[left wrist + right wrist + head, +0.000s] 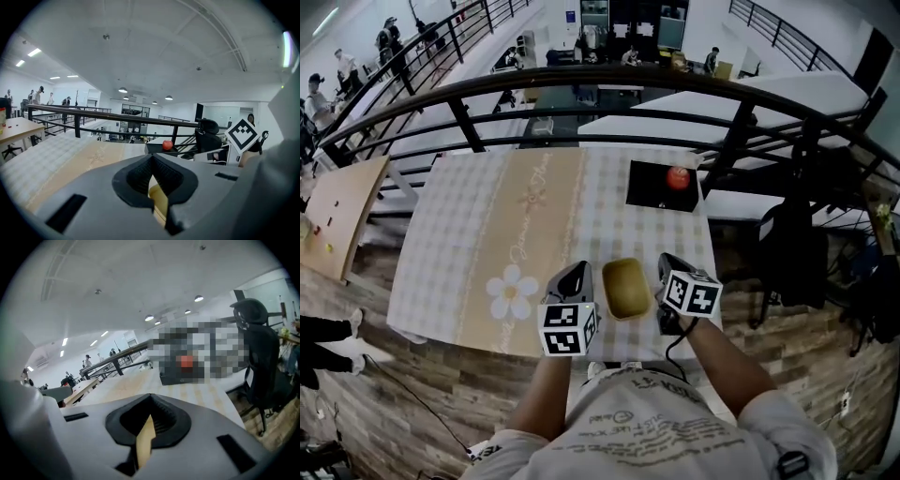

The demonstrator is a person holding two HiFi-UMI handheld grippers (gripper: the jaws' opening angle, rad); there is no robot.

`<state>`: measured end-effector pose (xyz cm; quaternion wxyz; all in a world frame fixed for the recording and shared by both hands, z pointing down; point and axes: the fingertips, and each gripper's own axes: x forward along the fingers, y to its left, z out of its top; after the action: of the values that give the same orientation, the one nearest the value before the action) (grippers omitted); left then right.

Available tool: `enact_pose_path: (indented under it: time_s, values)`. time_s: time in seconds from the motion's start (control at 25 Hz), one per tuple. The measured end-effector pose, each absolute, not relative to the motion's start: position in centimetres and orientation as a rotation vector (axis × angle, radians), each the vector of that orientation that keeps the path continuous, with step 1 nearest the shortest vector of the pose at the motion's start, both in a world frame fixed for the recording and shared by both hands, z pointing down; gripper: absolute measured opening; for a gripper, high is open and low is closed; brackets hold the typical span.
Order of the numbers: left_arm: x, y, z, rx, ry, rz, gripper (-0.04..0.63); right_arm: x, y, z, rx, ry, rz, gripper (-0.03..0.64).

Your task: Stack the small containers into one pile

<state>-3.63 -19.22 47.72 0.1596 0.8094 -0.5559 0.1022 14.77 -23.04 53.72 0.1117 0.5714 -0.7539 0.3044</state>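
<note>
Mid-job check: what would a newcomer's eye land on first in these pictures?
First comes the yellow container over the near edge of the table. The left gripper and right gripper each hold it by the rim, one on either side, both shut on it. Next is a red round thing on a black tray at the table's far right.

Count of things in view
One desk (459, 216) with one printed flower (512, 291), one yellow container (625, 287), one black tray (647, 192) bearing one round red thing (678, 177), and two grippers: left gripper (581, 274), right gripper (667, 267).
</note>
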Motion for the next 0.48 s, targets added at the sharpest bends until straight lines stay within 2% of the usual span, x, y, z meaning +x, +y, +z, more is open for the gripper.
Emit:
enact_pose_path:
  time_s: [0.48]
  values:
    - [3.2, -20.0, 41.7, 2.519, -1.550, 0.234, 0.005, 16.7, -21.5, 39.3, 1.892, -2.479, 0.198, 0.002]
